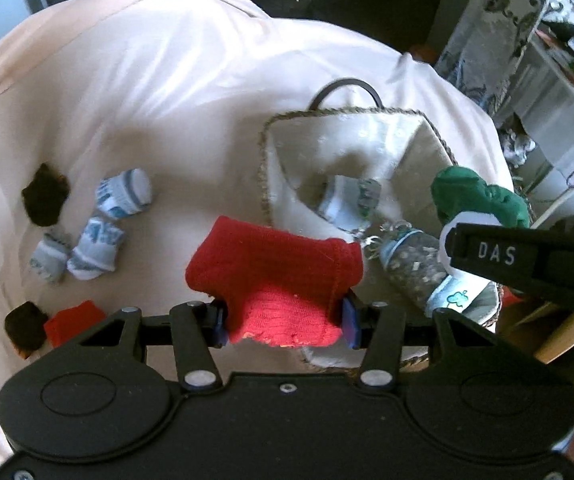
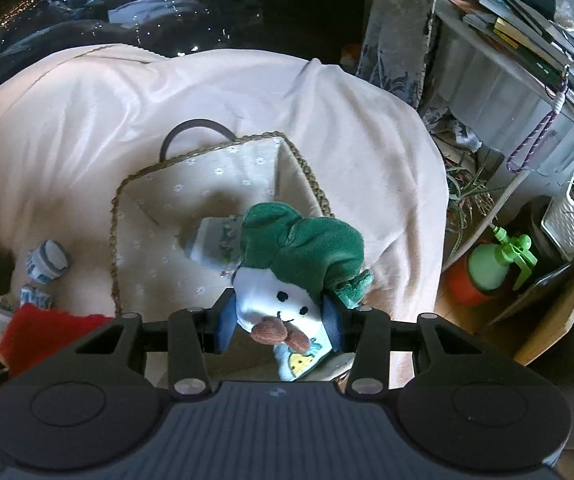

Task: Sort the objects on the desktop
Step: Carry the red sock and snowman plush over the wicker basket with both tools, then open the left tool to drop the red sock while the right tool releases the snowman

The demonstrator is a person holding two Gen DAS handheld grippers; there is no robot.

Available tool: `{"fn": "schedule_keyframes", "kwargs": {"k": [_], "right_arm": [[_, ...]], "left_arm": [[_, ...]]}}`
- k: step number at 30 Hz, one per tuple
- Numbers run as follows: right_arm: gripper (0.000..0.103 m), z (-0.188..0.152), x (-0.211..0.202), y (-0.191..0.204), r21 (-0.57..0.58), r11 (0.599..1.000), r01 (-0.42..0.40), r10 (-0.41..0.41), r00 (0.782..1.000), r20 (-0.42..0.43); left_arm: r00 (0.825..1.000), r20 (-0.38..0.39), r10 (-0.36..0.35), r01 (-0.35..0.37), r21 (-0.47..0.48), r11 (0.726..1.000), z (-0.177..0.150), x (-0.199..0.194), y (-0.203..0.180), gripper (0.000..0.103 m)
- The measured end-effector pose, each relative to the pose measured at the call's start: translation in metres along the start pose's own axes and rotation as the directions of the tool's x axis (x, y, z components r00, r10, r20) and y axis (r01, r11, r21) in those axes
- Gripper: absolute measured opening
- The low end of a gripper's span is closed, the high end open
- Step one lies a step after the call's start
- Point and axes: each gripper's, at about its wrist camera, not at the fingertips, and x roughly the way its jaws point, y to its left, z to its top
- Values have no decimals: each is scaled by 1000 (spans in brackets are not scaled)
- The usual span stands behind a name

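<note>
The left tool [image 1: 285, 320] is clamped on a red sock [image 1: 275, 276], carried just at the near-left rim of the lined basket [image 1: 265, 168]. In this left wrist view the basket already holds a rolled blue-and-white sock [image 1: 347, 202] and a bottle-like thing [image 1: 411, 268]. On the cloth-covered bench [image 1: 147, 100] several items are left: three blue-and-white sock rolls [image 1: 125, 196], two dark bundles [image 1: 45, 196] and another red piece [image 1: 73, 320].

From the right wrist view, the right tool [image 2: 283, 320] grips a plush toy with a green hat [image 2: 299, 272], hanging over the basket [image 2: 311, 172], not yet let go.

My reading: sorting is partly done, two items are about to go in, and about six remain.
</note>
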Motion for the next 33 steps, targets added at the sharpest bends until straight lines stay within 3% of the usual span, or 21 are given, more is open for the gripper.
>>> {"fn": "schedule_keyframes", "kwargs": {"k": [10, 15, 19, 26, 31, 33], "right_arm": [[46, 6, 12, -6, 15, 1000, 13, -13, 1000, -7], [46, 10, 15, -7, 17, 1000, 8, -8, 1000, -5], [46, 13, 18, -6, 24, 1000, -4, 4, 1000, -2], [46, 20, 17, -10, 44, 999, -6, 6, 1000, 8], [46, 22, 18, -9, 38, 999, -8, 8, 1000, 7], [46, 23, 19, -9, 41, 999, -8, 8, 1000, 5]], "left_arm": [[996, -91, 14, -9, 56, 998, -5, 39, -20, 50], [995, -91, 47, -37, 102, 994, -12, 45, -26, 52], [995, -103, -3, 14, 100, 995, -8, 47, -22, 55], [987, -115, -108, 111, 17, 994, 7, 43, -5, 57], [986, -66, -150, 152, 29, 988, 6, 32, -4, 58], [980, -58, -191, 194, 38, 980, 8, 28, -7, 64]]}}
